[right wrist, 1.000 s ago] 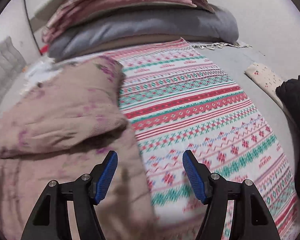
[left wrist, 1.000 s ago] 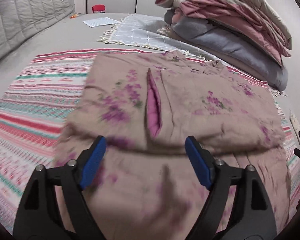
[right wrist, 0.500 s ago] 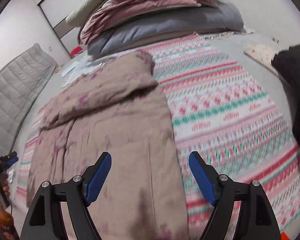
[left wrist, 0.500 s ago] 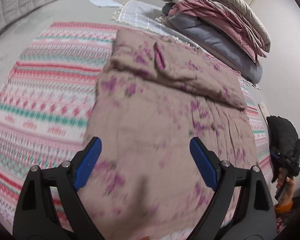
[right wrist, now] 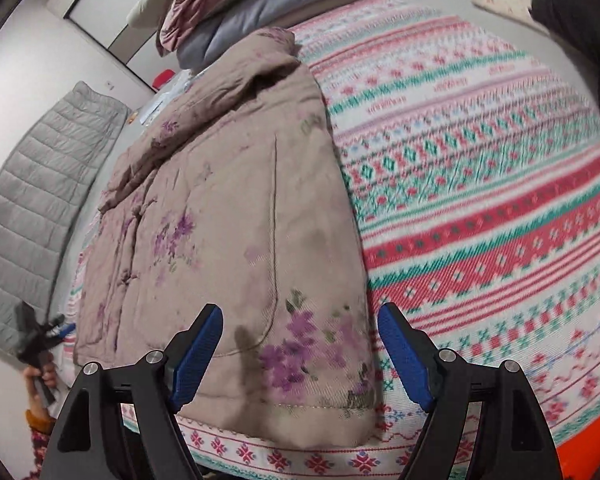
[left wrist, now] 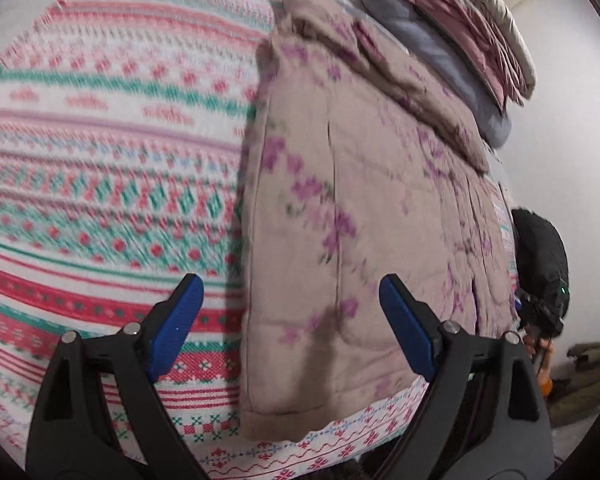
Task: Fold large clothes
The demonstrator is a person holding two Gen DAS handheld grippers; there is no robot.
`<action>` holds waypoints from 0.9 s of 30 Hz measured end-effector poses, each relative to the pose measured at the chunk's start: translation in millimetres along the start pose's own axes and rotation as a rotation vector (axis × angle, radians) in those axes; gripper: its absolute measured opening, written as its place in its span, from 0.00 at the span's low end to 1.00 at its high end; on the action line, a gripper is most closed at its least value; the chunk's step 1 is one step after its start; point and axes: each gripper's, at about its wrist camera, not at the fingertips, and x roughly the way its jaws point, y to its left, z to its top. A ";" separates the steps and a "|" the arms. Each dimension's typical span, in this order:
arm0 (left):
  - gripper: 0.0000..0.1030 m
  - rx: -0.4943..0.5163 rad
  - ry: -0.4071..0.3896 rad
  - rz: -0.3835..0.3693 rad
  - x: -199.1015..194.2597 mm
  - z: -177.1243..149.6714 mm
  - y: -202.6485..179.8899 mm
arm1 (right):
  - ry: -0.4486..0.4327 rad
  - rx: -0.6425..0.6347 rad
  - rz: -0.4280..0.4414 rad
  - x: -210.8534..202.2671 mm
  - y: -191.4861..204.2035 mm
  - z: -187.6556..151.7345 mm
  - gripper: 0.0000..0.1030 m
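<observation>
A large beige quilted garment with purple flowers (left wrist: 360, 208) lies flat on a striped patterned blanket (left wrist: 100, 160), its far part folded over itself. My left gripper (left wrist: 288, 328) is open and empty above the garment's near left corner. In the right wrist view the same garment (right wrist: 228, 220) fills the left half. My right gripper (right wrist: 300, 356) is open and empty above its near right corner, over the hem. Neither gripper touches the cloth.
A pile of folded bedding (left wrist: 460, 28) stands beyond the garment. A grey quilted mat (right wrist: 32, 200) lies at the left. The other gripper shows small at each view's edge, the right one (left wrist: 540, 280) and the left one (right wrist: 40, 336). The blanket (right wrist: 480, 180) spreads to the right.
Both grippers have drawn back from the folded far part to the garment's near hem, left toward the left corner, right toward the right corner. Both stayed open.
</observation>
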 end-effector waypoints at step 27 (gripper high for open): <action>0.15 0.145 -0.416 -0.420 -131.7 -52.7 -102.1 | -0.315 -0.139 0.533 -99.3 97.1 -10.3 0.17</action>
